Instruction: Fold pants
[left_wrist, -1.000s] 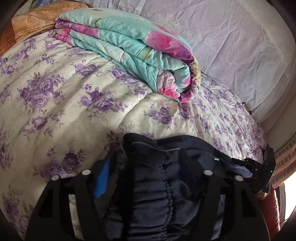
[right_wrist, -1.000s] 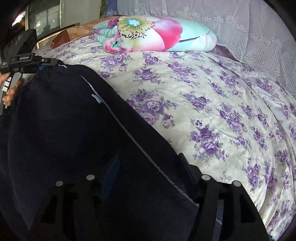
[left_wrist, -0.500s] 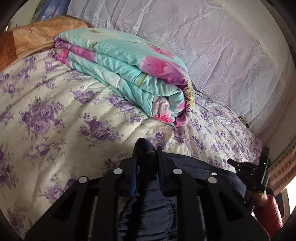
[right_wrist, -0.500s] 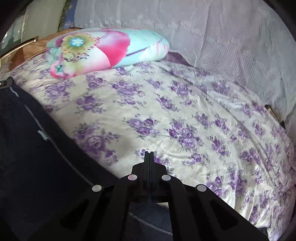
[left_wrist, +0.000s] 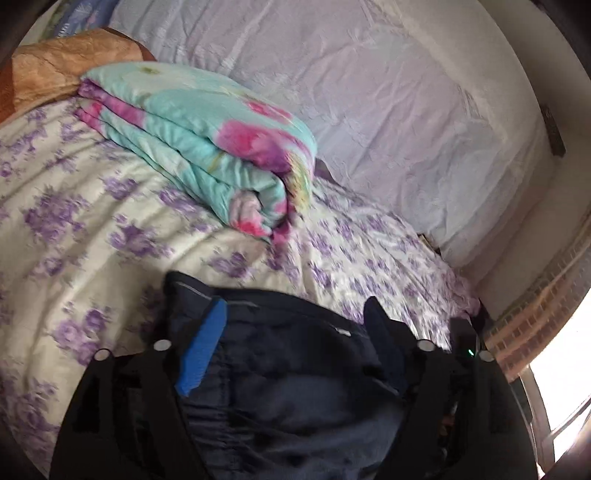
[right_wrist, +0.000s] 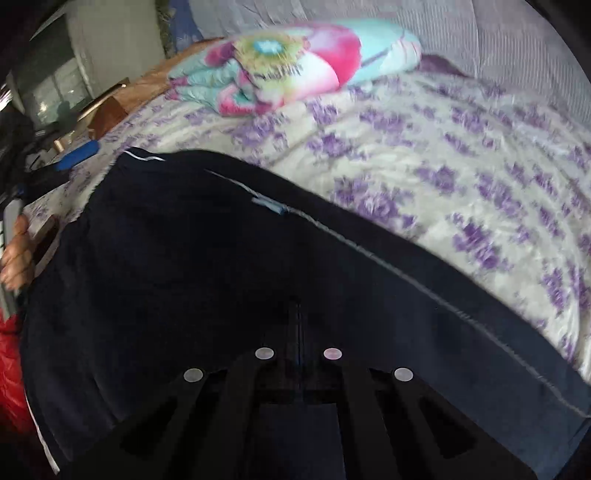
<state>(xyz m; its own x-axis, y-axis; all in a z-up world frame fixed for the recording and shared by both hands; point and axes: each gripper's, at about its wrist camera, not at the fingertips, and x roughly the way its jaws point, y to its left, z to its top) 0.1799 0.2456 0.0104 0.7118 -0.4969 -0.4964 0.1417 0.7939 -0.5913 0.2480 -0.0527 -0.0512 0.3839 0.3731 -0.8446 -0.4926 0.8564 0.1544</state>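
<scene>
Dark navy pants (left_wrist: 288, 391) lie on the floral bedspread (left_wrist: 110, 229), their elastic waistband bunched under my left gripper (left_wrist: 291, 332). Its jaws are opening wide; the blue-padded finger (left_wrist: 201, 350) and the other finger stand clear on either side of the cloth. In the right wrist view the pants (right_wrist: 184, 266) spread flat, a pale seam running along their far edge. My right gripper (right_wrist: 297, 325) is shut, its tips dark against the fabric; I cannot tell if any cloth is pinched. The left gripper (right_wrist: 74, 157) shows at the pants' far left corner.
A folded turquoise and pink quilt (left_wrist: 199, 147) lies at the head of the bed, beside a brown pillow (left_wrist: 55, 70). A pale lace curtain (left_wrist: 369, 110) covers the wall behind. A hand (right_wrist: 16, 254) and a red sleeve (right_wrist: 9, 369) are at the left edge.
My left gripper pinched the waistband half a second ago, then let go and rose with its jaws wide. My right gripper shut and swung from the pants' edge over the fabric.
</scene>
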